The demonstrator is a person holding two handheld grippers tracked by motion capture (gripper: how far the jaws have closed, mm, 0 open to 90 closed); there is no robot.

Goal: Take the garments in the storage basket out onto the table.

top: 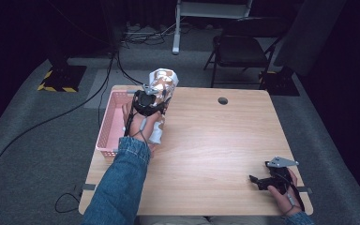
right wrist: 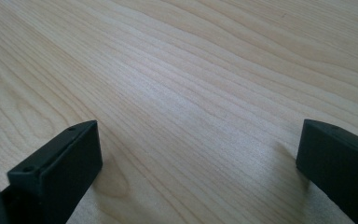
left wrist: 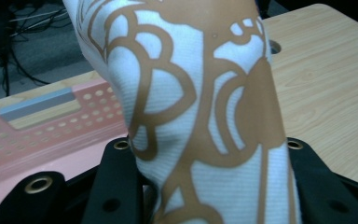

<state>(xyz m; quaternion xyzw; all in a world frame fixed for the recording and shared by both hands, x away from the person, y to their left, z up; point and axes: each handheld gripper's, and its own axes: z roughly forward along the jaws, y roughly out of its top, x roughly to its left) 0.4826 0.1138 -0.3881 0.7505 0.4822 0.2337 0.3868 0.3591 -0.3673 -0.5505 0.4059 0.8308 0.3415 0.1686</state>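
Presently listed: one white cloth item with a tan looping pattern [left wrist: 200,116], soft, ribbed in weave, exact kind not determinable. Location: pinched between the two black jaws of the left gripper [top: 148,104], which press against it from either side in the left gripper view; the fabric rises out of the jaws and fills the space above them, while in the high view a further length hangs down below the gripper beside the sleeve. Position over furniture: above the left part of the wooden table [top: 215,140], at the right-hand edge of the pink perforated basket [top: 108,126], the upper end of the cloth reaching past the table's far edge as the high view frames it. Whether the hanging end touches the tabletop cannot be told. Second item: right gripper [top: 262,180], held in the person's right hand at the near right corner of the table, well apart from the cloth; its jaws stand spread wide with bare wood grain between them, nothing held. Also present: a denim sleeve [top: 119,187] on the left forearm.
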